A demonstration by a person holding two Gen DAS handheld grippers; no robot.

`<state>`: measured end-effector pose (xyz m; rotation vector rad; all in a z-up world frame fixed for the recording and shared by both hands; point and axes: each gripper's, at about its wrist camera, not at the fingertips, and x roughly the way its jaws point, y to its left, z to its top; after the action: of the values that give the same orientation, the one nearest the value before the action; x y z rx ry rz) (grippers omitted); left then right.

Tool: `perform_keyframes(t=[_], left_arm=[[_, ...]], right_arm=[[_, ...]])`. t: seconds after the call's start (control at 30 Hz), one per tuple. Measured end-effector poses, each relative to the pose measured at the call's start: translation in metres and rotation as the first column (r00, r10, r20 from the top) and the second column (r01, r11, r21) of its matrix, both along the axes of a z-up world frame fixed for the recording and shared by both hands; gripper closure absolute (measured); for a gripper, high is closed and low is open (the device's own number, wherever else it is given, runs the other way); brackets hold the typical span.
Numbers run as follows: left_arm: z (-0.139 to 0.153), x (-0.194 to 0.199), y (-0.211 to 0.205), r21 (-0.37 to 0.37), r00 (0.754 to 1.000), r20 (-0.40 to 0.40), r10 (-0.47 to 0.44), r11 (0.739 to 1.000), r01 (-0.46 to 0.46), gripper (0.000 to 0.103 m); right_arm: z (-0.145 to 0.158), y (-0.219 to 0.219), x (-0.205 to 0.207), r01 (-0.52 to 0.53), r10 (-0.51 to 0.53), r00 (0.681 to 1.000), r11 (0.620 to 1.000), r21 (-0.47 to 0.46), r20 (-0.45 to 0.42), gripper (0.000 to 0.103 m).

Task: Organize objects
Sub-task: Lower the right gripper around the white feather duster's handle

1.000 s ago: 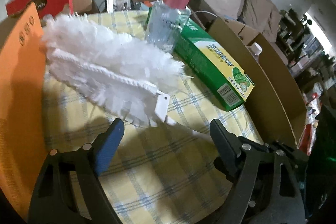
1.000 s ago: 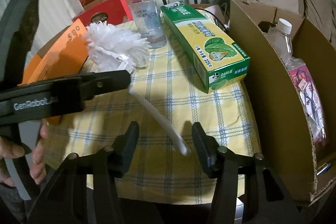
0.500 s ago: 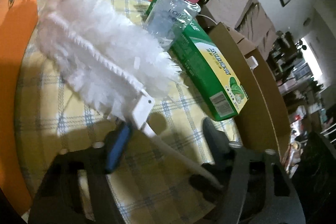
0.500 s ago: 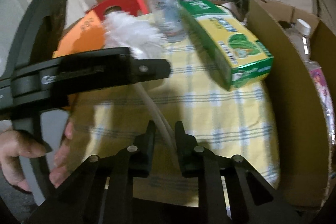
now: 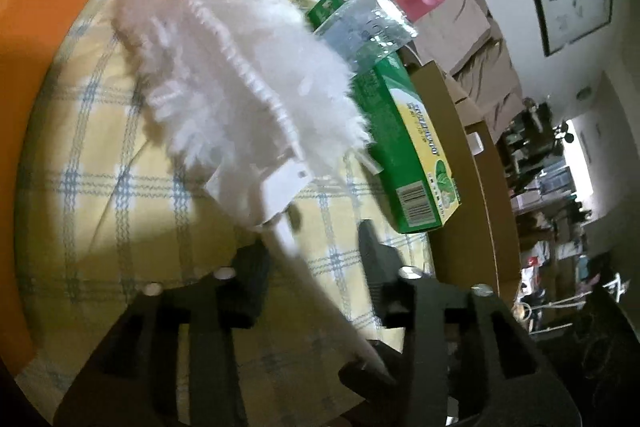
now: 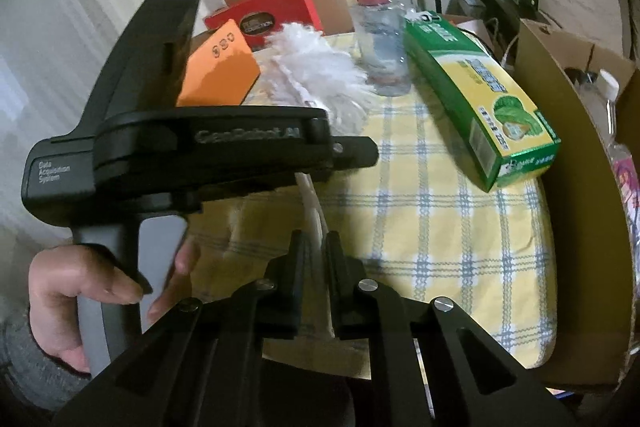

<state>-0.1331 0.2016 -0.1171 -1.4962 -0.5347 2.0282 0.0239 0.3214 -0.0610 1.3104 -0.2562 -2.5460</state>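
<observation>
A white fluffy duster (image 5: 240,67) lies over the yellow checked tablecloth (image 5: 112,187), its thin white handle (image 5: 304,267) running back toward me. My left gripper (image 5: 308,247) straddles that handle just behind the head. Its jaws are closing, with the handle between them nearer the left finger, and the pads do not both press on it. In the right wrist view my right gripper (image 6: 316,251) is shut on the handle (image 6: 314,215) lower down. The left gripper (image 6: 352,153), held by a hand (image 6: 80,287), crosses above it and hides part of the duster (image 6: 320,71).
A clear bottle with a pink cap (image 6: 382,43) and a green-and-yellow box (image 6: 480,95) stand just beyond the duster. An orange cardboard flap (image 6: 220,67) rises at the left. An open cardboard box (image 6: 580,227) at the right holds a bottle (image 6: 604,95). Red boxes (image 6: 276,15) sit behind.
The right gripper closed onto the duster handle. The left gripper's jaws narrowed around the handle nearer the head, and its view rolled. The duster head tilted up.
</observation>
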Motion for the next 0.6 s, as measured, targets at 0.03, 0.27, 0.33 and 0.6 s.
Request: perform_keyframes(t=[0.03,0.27,0.33,0.6], left_arm=[[-0.002,-0.002,-0.001,0.008,1.000,0.013,0.005,1.000,-0.006,0.082],[0.006,0.001,-0.012,0.058,1.000,0.009,0.009,0.998,-0.009,0.085],[0.021,0.002,-0.015,0.077,1.000,-0.018,0.004,0.997,-0.002,0.086],[0.055,0.006,-0.012,0.118,0.997,-0.072,0.005,0.993,0.003,0.087]], right_arm=[[0.001,-0.001,0.000,0.001,-0.001,1.000,1.000,0.009,0.000,0.094],[0.011,-0.007,0.006,-0.027,0.027,0.999,1.000,0.011,-0.023,0.094],[0.017,-0.010,0.009,-0.035,0.036,0.999,0.999,0.009,-0.037,0.094],[0.044,-0.016,0.016,-0.036,0.041,0.995,0.998,0.050,-0.093,0.094]])
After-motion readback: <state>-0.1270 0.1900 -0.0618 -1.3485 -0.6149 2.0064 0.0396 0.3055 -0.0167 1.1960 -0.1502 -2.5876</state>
